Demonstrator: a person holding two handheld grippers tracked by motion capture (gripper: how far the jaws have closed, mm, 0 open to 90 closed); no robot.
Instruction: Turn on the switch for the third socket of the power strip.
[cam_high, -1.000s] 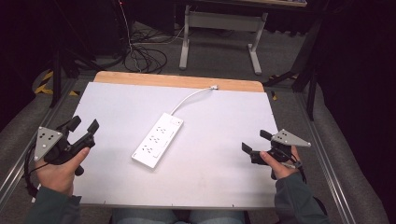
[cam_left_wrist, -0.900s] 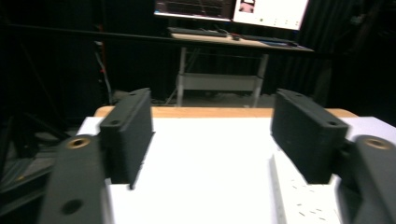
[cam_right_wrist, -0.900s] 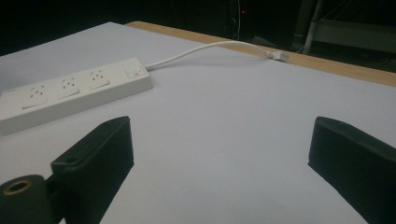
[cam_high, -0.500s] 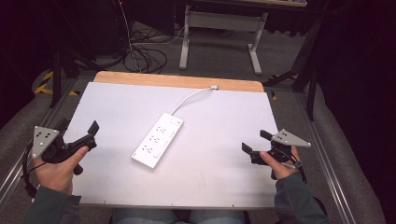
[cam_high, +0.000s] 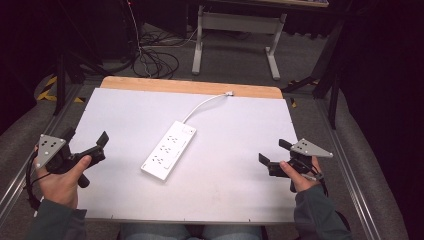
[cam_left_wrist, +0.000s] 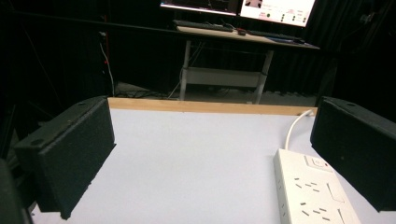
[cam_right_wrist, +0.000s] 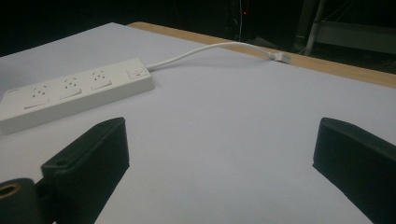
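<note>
**Both grippers wide, power strip untouched**

The power strip (cam_high: 169, 149) lies slantwise near the middle of the white board (cam_high: 240, 190), its cord (cam_high: 202, 104) curling off toward the wooden far edge (cam_high: 190, 86). The left gripper (cam_high: 85, 146) sits at the board's left edge with nothing between its jaws, which have just been opening and now stand wide. The right gripper (cam_high: 274, 155) waits at the right side, jaws wide too and empty — both well apart from the strip.

This looks like the start of a reach: neither tool has closed in yet. The next move likely calls for bringing one gripper in to straddle the strip's narrow width, or the cord, before closing.

No brand or readable writing shows on the strip — just sockets and a switch (cam_right_wrist: 136, 73) at the cord end. Text on the monitors (cam_left_wrist: 243, 5) beyond is too small to read.
</note>
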